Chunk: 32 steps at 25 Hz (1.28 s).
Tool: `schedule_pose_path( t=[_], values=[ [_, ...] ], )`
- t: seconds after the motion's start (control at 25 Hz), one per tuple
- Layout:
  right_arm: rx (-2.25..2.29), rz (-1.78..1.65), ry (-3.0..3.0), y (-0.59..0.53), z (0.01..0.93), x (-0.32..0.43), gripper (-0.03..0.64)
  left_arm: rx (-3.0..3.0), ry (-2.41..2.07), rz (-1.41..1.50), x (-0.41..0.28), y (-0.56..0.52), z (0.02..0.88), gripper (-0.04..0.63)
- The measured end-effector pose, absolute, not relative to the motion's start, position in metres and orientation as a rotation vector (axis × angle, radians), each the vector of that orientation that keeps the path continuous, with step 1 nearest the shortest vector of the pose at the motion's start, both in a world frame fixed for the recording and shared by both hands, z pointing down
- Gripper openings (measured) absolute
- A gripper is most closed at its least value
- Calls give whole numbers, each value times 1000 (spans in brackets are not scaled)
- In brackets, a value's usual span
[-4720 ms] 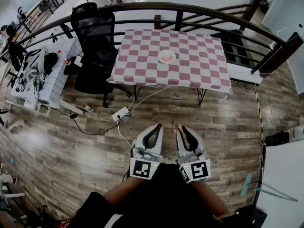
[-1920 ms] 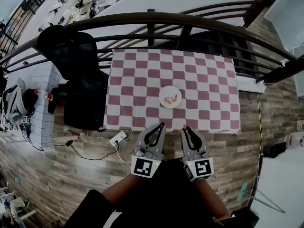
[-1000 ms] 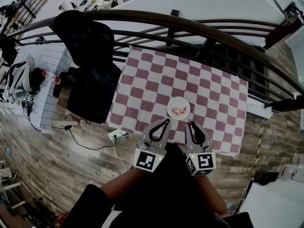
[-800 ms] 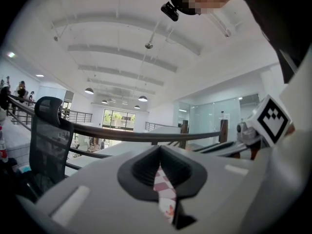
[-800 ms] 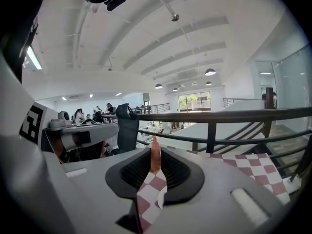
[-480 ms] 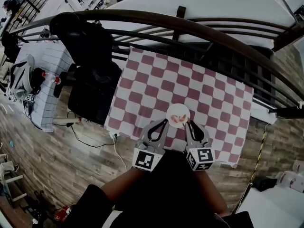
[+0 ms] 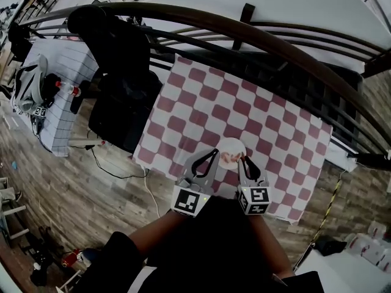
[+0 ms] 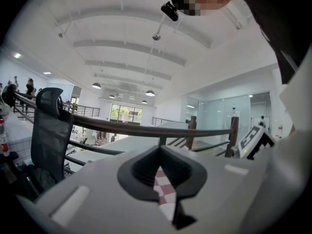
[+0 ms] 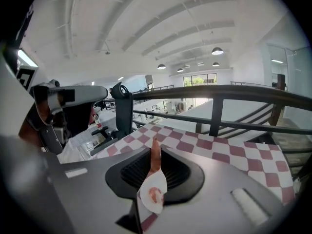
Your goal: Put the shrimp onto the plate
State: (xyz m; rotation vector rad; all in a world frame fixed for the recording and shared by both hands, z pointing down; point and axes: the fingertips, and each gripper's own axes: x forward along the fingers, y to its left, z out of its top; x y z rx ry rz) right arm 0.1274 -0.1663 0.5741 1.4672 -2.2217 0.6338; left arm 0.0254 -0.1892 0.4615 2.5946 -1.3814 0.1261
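A small white plate [image 7: 233, 145] lies near the front edge of the red-and-white checked table [image 7: 201, 102], with pink shrimps [image 7: 229, 158] on it. My right gripper [image 7: 243, 157] is shut on a thin orange shrimp [image 9: 155, 162], which sticks up between its jaws just short of the plate's near rim. Through the jaw opening in the right gripper view the plate [image 9: 146, 204] shows below, a shrimp [image 9: 155, 194] lying on it. My left gripper [image 7: 214, 152] is shut and holds nothing, its tips left of the plate. The left gripper [image 8: 161, 149] shows only checked cloth through its opening.
A dark curved railing [image 7: 256, 35] runs behind the table. A black office chair [image 7: 116, 66] stands at the table's left. Further left is a white side table [image 7: 58, 96] with gear on it. Cables [image 7: 116, 171] trail over the wooden floor.
The person has walked from well back on the floor up to the table. Both grippers, then over the floor, now reach over the table's front edge beside the plate.
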Motion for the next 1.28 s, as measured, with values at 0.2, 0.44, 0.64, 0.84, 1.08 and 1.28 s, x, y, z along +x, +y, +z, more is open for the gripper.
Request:
schedule_pose_path(
  t=[0.2,0.44,0.64,0.84,1.08,1.28],
  values=[
    [1413,623,-2198,-176,610,131,64,2565,-1402,118,23,-200,467,8],
    [1325,654,-2148,-188,649,130,64,2529,-1431,161,20,-211,474,8],
    [1290,687,-2116,-195,674,131,64,2515,-1436,181,21,-215,481,8],
    [1248,725,-2081,-195,699,131,64,2504,-1424,217,26,-218,489,8],
    [1192,750,-2075,-192,725,128,66,2475,-1447,218,23,-216,493,8],
    [1164,787,-2044,-190,749,129,66,2457,-1450,252,23,-217,500,8]
  ],
)
